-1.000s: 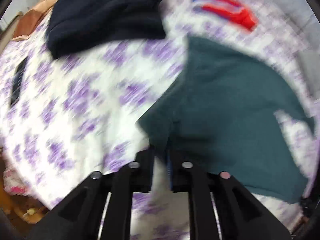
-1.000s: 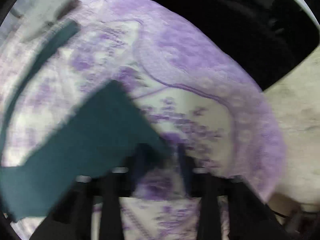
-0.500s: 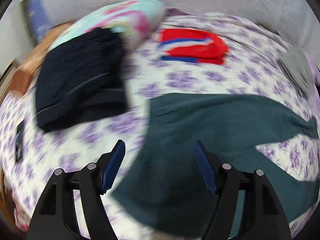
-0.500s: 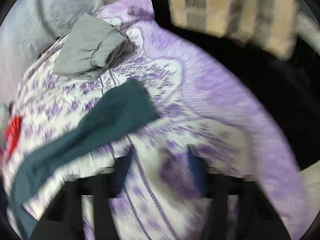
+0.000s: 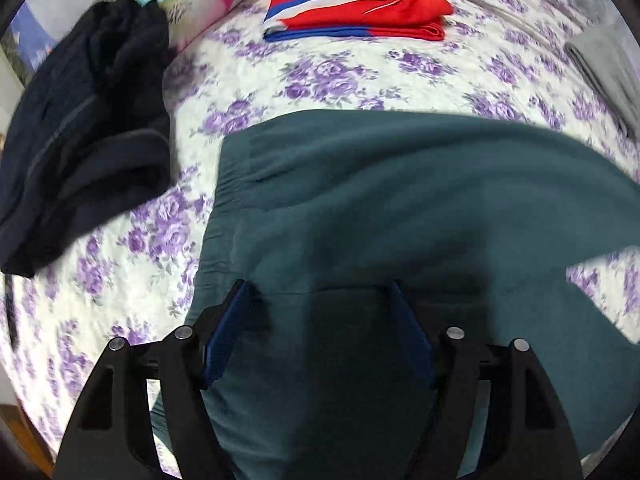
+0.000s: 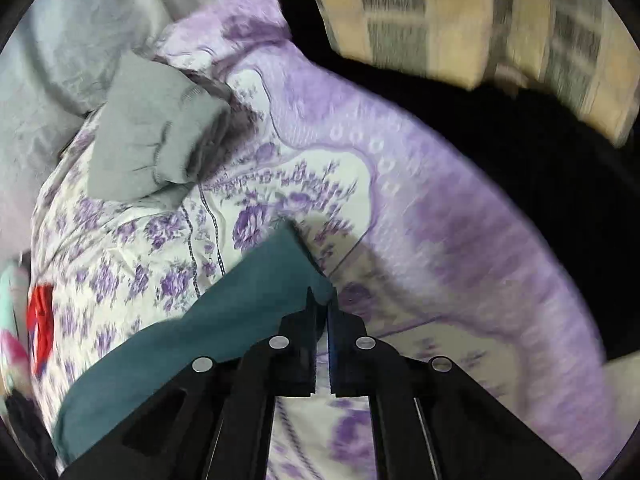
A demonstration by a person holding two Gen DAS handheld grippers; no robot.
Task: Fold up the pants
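Teal pants [image 5: 400, 200] spread on floral bed [image 5: 340, 76], navy garment [image 5: 80, 128] left, red shorts [image 5: 356, 8] beyond, grey garment [image 6: 156, 144] near the leg end, left gripper [image 5: 318, 300] fingers released above the waist, right gripper [image 6: 322, 300] fingers just closing, clenched on the leg hem by the bed's edge.

No legible text, label or number anywhere.

Each fisheye looks steeply down along its own fingers, close over the bed [image 5: 332, 76]. Both views share the teal pants [image 5: 400, 200], filling the left view's centre, lower left in the right view [image 6: 224, 316].
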